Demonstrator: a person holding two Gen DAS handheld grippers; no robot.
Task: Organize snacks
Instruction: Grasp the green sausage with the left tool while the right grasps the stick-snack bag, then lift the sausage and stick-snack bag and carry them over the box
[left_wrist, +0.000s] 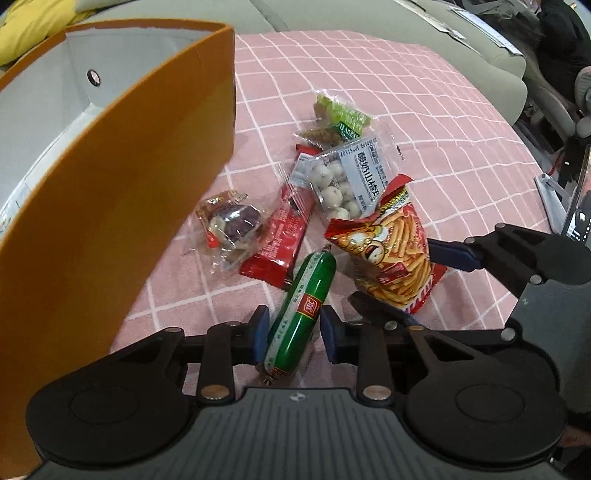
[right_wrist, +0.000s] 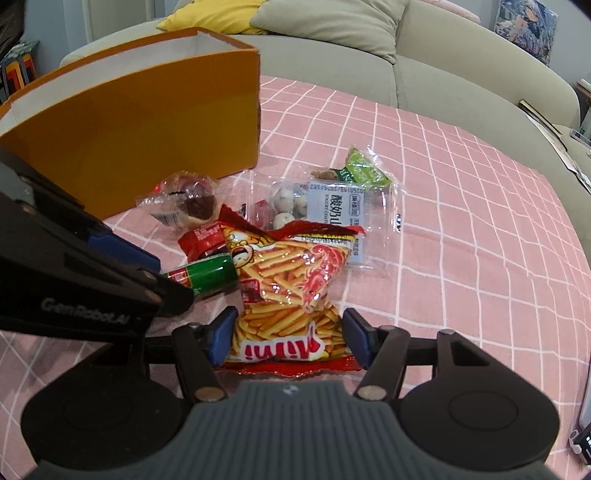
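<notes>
A pile of snacks lies on the pink checked cloth. My left gripper is open, its blue pads on either side of a green sausage, with a gap at the right pad. My right gripper is open around the lower end of a red bag of fry sticks; that bag also shows in the left wrist view. The orange box with a white inside stands at the left, open at the top. The sausage also shows in the right wrist view.
Other snacks lie behind: a clear pack of white balls, a red bar, a clear pack with dark pieces and a green packet. A grey sofa with a yellow cushion stands beyond the cloth.
</notes>
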